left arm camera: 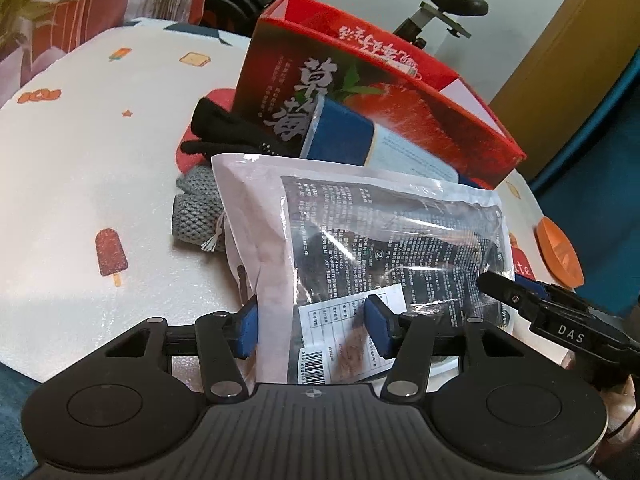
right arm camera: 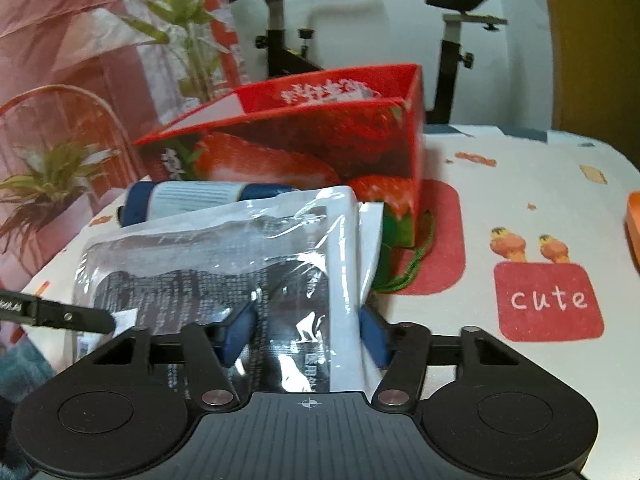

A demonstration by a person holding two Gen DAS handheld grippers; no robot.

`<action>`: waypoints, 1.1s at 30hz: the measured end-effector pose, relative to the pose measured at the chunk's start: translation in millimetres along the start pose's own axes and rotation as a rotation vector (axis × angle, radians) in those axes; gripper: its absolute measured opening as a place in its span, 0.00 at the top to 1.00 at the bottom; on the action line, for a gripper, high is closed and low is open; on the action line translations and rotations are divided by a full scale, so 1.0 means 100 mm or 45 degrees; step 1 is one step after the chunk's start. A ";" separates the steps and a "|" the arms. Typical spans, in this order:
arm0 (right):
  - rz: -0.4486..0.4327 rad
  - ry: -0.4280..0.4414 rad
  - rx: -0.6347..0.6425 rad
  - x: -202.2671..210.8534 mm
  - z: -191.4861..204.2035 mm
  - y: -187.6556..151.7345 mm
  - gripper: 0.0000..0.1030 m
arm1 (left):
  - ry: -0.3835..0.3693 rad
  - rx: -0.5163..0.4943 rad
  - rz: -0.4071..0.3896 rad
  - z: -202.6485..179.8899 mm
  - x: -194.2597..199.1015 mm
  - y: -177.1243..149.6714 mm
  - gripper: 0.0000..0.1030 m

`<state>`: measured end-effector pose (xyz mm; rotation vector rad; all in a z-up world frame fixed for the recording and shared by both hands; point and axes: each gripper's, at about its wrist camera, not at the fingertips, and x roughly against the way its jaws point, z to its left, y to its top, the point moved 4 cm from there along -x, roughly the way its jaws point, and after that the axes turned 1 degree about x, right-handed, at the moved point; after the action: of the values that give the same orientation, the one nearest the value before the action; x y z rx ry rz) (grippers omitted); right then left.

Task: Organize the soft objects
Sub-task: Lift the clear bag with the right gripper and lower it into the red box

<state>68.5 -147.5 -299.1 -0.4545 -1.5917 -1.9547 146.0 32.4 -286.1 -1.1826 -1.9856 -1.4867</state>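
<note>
Left gripper (left arm camera: pixel 311 328): blue padded fingertips (left arm camera: pixel 245 330) set on either side of a glossy plastic packet (left arm camera: pixel 360 248), lower centre of the left wrist view, apparently closed on its near edge; firm pad contact hard to confirm. Packet flat, crinkled, clear film over a white backing with a dark printed insert and a white barcode label near the bottom edge. Right gripper (right arm camera: pixel 306 330): blue pads (right arm camera: pixel 240 336) likewise astride the same packet (right arm camera: pixel 256 280), lower centre of the right wrist view, film bunched between them, apparently clamped. Tip of the other gripper visible in each view: black arm at lower right in the left view, lower left in the right view.

Behind the packet, centre of the left view: a blue cylindrical roll (left arm camera: pixel 344 132) with a pale label, lying on its side against a red cardboard box (left arm camera: pixel 400 92), open-topped, printed with strawberries and white characters. Left of the packet: a grey knitted piece (left arm camera: pixel 196 212), chunky ribbed texture, with a white tassel; above it a black knitted glove (left arm camera: pixel 216 128), soft and rumpled. All resting on a white tablecloth (left arm camera: pixel 80 184) printed with ice lollies and small snacks. Orange flat object (left arm camera: pixel 558 252) at the right edge. In the right view, red patch reading "cute" (right arm camera: pixel 548 300) at lower right, green cord (right arm camera: pixel 408 276) beside the box (right arm camera: pixel 320 136), exercise bike (right arm camera: pixel 456 40) at top.
</note>
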 end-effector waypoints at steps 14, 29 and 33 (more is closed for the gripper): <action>-0.093 -0.027 0.186 0.46 0.26 0.15 0.65 | -0.021 -0.083 -0.195 -0.15 0.45 0.15 0.46; -0.250 -0.053 0.430 0.62 0.32 1.08 0.80 | -0.051 -0.220 -0.442 -0.49 0.65 1.32 0.45; -0.260 -0.080 0.508 0.46 0.24 1.32 0.86 | -0.076 -0.190 -0.395 -0.47 0.40 1.68 0.45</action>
<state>112.1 -151.3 -164.0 -0.1978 -2.0778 -1.7107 250.2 19.0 -141.6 -1.0196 -2.2100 -1.7963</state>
